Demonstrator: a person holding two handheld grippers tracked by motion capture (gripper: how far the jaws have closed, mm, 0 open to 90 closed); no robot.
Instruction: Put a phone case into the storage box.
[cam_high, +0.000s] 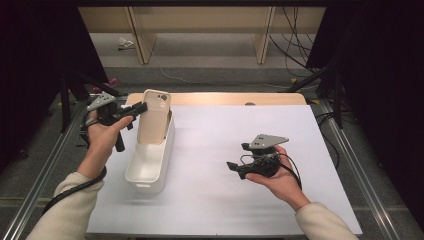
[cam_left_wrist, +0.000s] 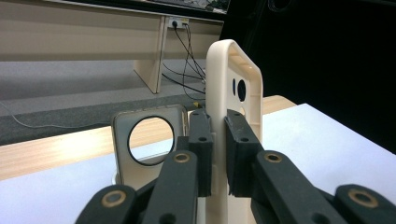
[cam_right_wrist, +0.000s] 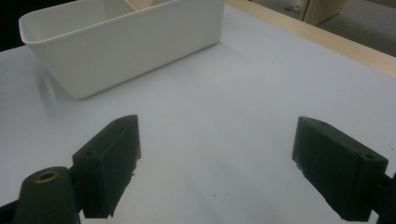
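Beige phone case (cam_high: 154, 117) clamped upright over white bin (cam_high: 145, 170) by left gripper (cam_high: 139, 107) fingers; right gripper (cam_high: 234, 167) fingers spread, empty, above desk (cam_high: 210, 200).

Sleeves: I see cream, soft and long ones on both arms.
Left gripper (cam_high: 131, 113): black, with my grey three-cornered plate on top.
Right gripper (cam_high: 234, 167): black too, same grey plate.
Cables: black, trailing from each.
Jaws: black blocks with small screw holes.
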